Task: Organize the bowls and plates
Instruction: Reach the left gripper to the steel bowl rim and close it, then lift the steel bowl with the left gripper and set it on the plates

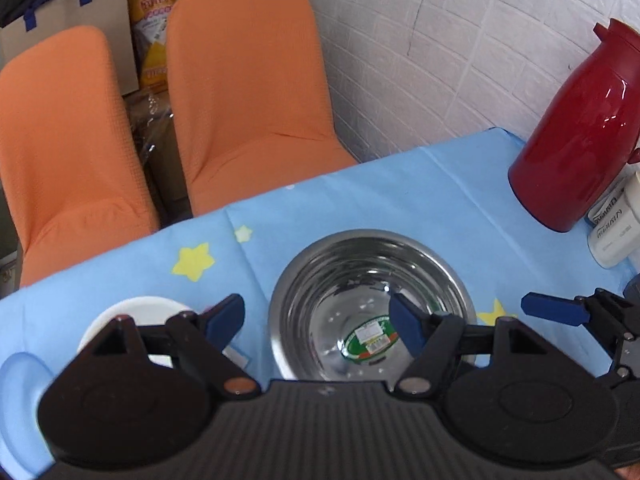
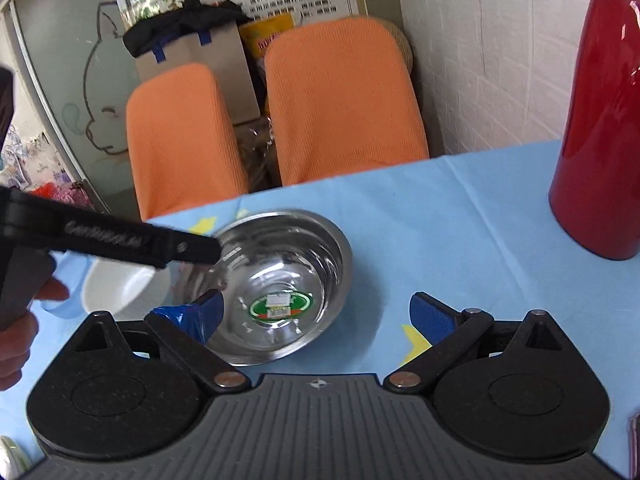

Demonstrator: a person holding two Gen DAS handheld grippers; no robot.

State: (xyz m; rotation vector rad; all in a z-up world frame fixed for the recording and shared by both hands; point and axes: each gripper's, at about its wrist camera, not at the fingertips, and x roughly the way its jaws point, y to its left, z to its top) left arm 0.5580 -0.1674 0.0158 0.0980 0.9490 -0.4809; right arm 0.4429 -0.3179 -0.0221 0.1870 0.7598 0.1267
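A steel bowl [image 1: 368, 300] with a green sticker inside stands upright on the blue star tablecloth [image 1: 360, 200]. My left gripper [image 1: 320, 322] is open over the bowl's near left rim, right finger inside the bowl, left finger outside. A white bowl [image 1: 132, 312] sits just left of it, partly hidden by the left finger. In the right wrist view the steel bowl [image 2: 280, 280] lies between my open right gripper [image 2: 320, 316], whose left finger is at the bowl's near rim. The white bowl [image 2: 116, 288] shows under the left gripper's body [image 2: 112, 240].
A red thermos jug [image 1: 580, 132] stands at the table's right, also in the right wrist view [image 2: 600, 120]. White containers [image 1: 616, 232] sit beside it. Two orange chairs [image 1: 248, 92] stand behind the table's far edge, with boxes behind them. A pale blue plate [image 1: 20, 400] lies at the near left.
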